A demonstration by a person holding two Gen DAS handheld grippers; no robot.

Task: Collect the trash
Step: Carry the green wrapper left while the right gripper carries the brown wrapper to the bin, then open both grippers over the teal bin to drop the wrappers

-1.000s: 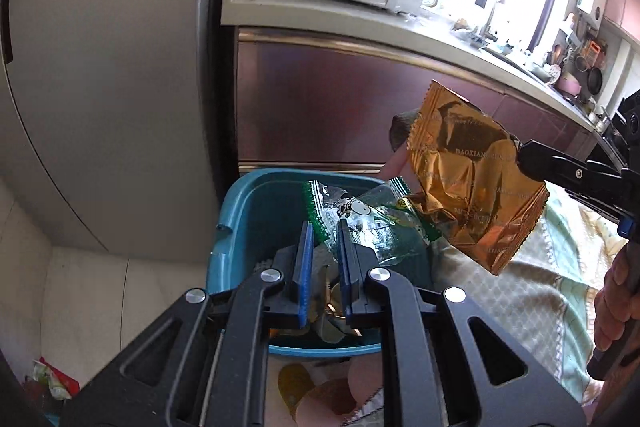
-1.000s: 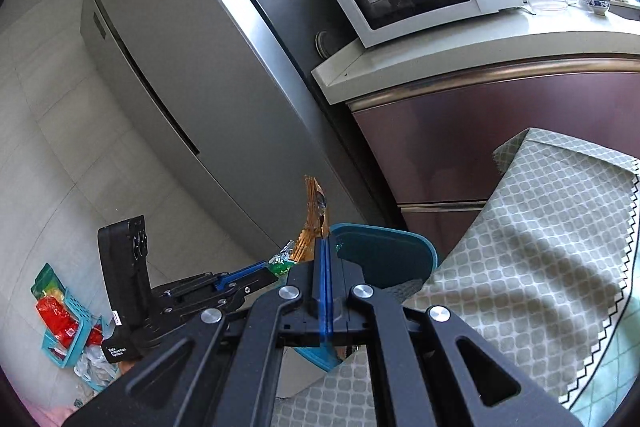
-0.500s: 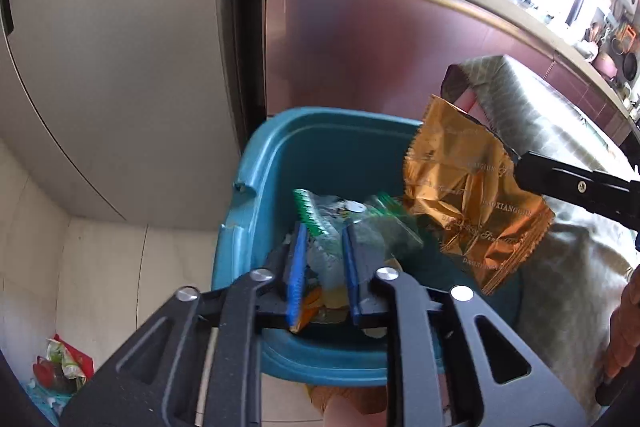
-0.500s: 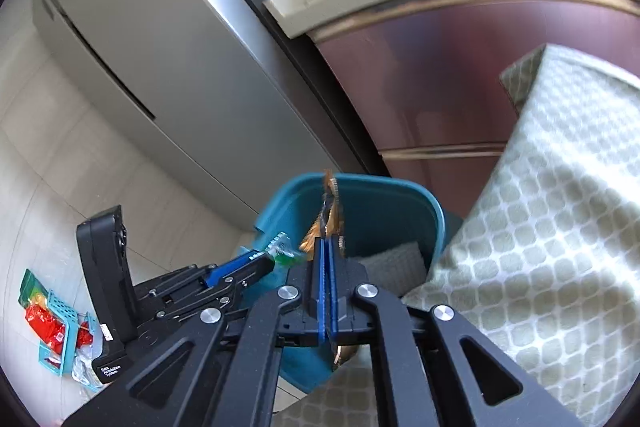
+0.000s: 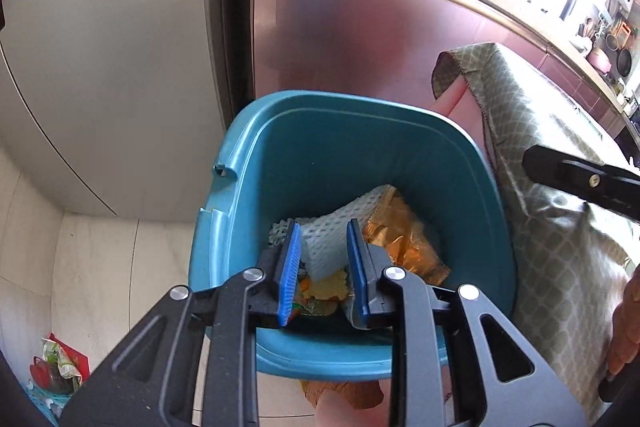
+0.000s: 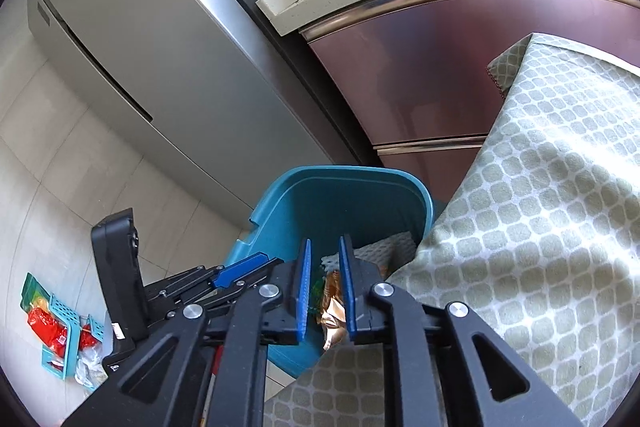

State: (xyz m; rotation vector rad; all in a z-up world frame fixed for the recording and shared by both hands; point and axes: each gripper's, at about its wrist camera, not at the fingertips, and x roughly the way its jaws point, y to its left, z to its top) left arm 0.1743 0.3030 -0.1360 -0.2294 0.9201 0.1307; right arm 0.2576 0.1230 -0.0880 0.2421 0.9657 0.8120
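The left gripper (image 5: 322, 259) hung over the teal bin (image 5: 280, 155), its jaws having just been opening, nothing pinched between them; the right gripper (image 6: 324, 291) likewise had just parted, empty; the gold wrapper (image 5: 404, 243) lay loose inside the bin, below both sets of fingers, beside a pale textured sheet (image 5: 332, 227).

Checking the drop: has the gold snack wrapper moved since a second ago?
Yes. The gold snack wrapper went down from above the rim into the teal bin; the right gripper's jaws have just been opening.
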